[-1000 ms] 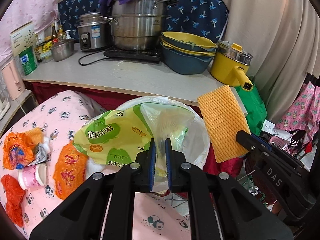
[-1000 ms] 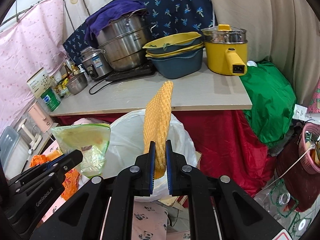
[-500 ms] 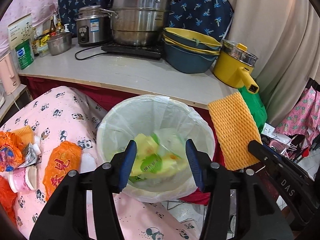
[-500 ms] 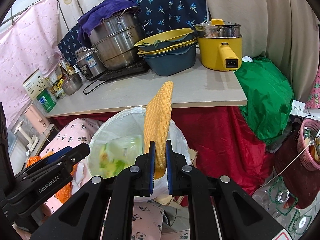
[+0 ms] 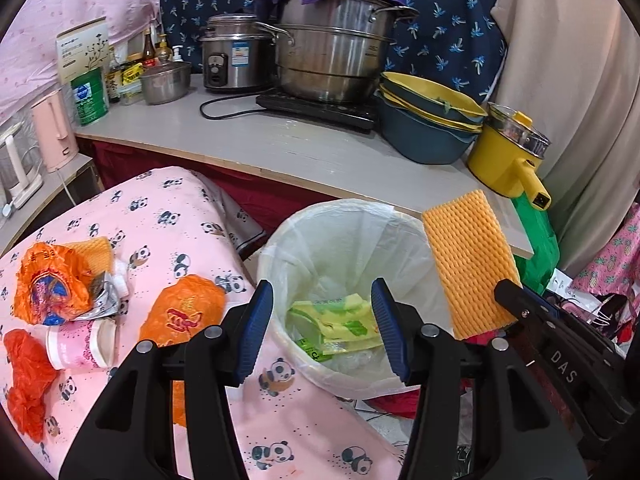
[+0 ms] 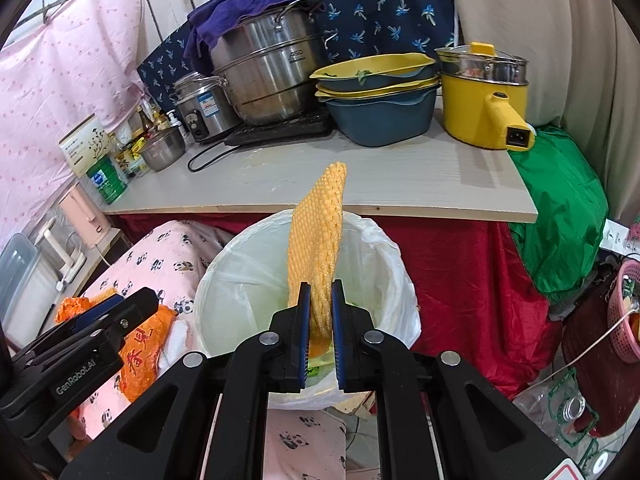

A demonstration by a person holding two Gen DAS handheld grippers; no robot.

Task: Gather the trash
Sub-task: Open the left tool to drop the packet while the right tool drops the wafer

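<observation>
The right gripper [image 6: 319, 312] is shown clamped on the lower end of a yellow foam fruit net [image 6: 318, 240], whose long axis stands nearly upright, rising away from the jaws. The net is held above the near rim of the lined waste bin [image 6: 384, 264], with the bin's mouth lying directly ahead of and below the jaws; a release here is judged to drop the net inside, provided its tall upper end tips inward, not over the rim. In the left wrist view the same net [image 5: 468, 264] is seen at the bin's right edge. The left gripper [image 5: 322, 330] is shown with jaws apart and nothing between them, over the bin, where a green-and-yellow plastic wrapper [image 5: 340, 320] already lies. The remaining litter, an orange wrapper [image 5: 184, 312], a pink paper cup [image 5: 80, 346] and a crumpled orange bag [image 5: 50, 282], rests on the panda-print cloth [image 5: 168, 216], nearer the left hand.
</observation>
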